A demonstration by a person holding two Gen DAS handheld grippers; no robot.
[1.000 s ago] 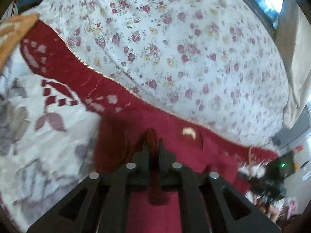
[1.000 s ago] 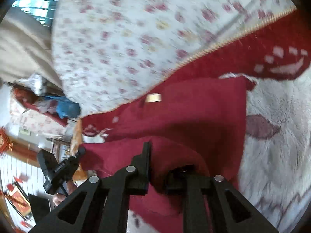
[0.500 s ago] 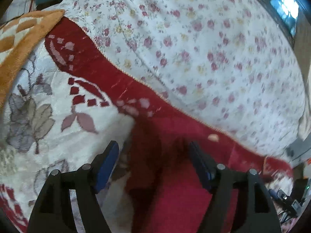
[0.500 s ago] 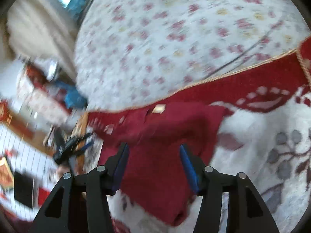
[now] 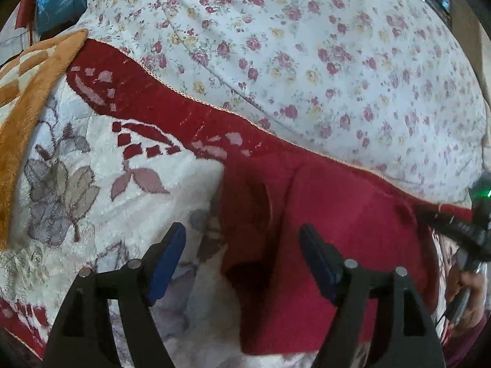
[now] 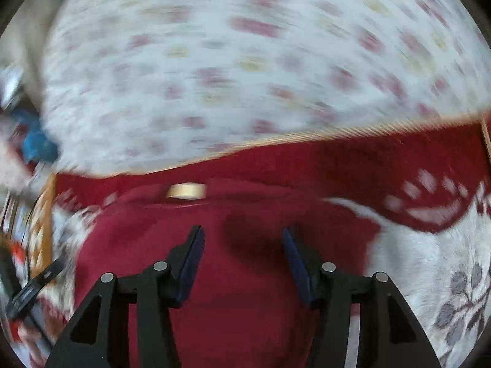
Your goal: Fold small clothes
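Left wrist view first: the left gripper (image 5: pixel 242 245) hangs over a bed with its jaws spread and opening, blue pads facing each other and pressing on nothing. Below and between them lies the dark red garment (image 5: pixel 322 230), a small piece of clothing spread flat on a white plush blanket (image 5: pixel 92 190) with a grey leaf pattern and a broad red border. The garment's left edge runs down between the two fingers, so the left finger (image 5: pixel 165 257) stands over white blanket and the right one over red cloth. Beyond the border lies a white quilt with small roses (image 5: pixel 307 61), and an orange checked blanket (image 5: pixel 27 92) sits at the far left. At the right edge the other tool and a person's hand (image 5: pixel 466 294) show, partly cut off. Right wrist view, blurred by motion: the right gripper (image 6: pixel 242 245) is likewise parted and opening, with no cloth caught between the pads. The dark red garment (image 6: pixel 245 291) lies beneath it and fills the gap between the fingers, a pale label (image 6: pixel 185 190) at its far edge, close to the blanket's red border. White plush blanket (image 6: pixel 429 276) shows to the right, and the rose quilt (image 6: pixel 245 61) above.
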